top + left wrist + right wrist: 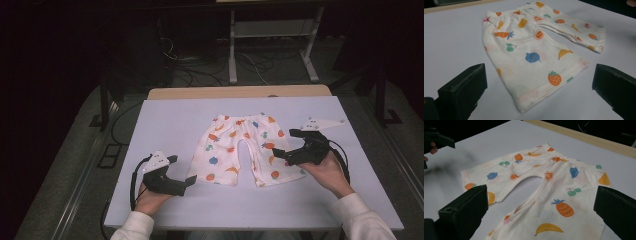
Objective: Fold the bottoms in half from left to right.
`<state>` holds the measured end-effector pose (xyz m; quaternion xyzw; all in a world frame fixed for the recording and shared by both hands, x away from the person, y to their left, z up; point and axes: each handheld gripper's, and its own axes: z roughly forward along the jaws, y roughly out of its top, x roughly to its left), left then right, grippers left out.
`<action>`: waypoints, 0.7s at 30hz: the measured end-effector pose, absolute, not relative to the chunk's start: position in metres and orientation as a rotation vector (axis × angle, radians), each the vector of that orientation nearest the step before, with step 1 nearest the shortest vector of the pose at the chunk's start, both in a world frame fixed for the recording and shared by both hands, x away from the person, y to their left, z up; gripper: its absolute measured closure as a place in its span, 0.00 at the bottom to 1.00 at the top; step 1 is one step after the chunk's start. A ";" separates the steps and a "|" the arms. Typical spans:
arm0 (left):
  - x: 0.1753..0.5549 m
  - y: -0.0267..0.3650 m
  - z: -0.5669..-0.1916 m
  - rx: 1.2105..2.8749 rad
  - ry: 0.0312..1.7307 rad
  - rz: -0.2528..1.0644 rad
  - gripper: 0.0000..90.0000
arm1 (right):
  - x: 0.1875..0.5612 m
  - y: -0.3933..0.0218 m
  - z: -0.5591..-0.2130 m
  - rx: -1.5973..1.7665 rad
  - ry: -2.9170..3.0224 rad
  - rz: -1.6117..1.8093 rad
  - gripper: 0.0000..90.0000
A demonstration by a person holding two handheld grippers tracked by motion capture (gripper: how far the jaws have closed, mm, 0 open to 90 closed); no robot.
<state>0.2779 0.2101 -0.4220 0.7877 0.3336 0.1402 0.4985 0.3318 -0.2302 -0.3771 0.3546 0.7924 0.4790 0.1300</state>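
Fruit-print shorts [240, 150] flat (both legs apart) on table [165, 115]

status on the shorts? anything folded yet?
Done: shorts lie spread flat on the table. In hand: nothing; left tongs and right tongs are open, one beside each leg hem. Left: no fold is visible, so likely all the folding.

No legible text or labels
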 end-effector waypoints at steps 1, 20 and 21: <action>0.278 0.210 -0.422 1.905 0.806 0.338 0.00 | 0.334 -0.228 -0.376 1.027 2.304 1.388 0.00; 0.274 0.209 -0.423 1.900 0.813 0.329 0.00 | 0.354 -0.210 -0.374 1.019 2.318 1.393 0.00; 0.274 0.209 -0.423 1.901 0.814 0.329 0.00 | 0.356 -0.208 -0.373 1.017 2.320 1.391 0.00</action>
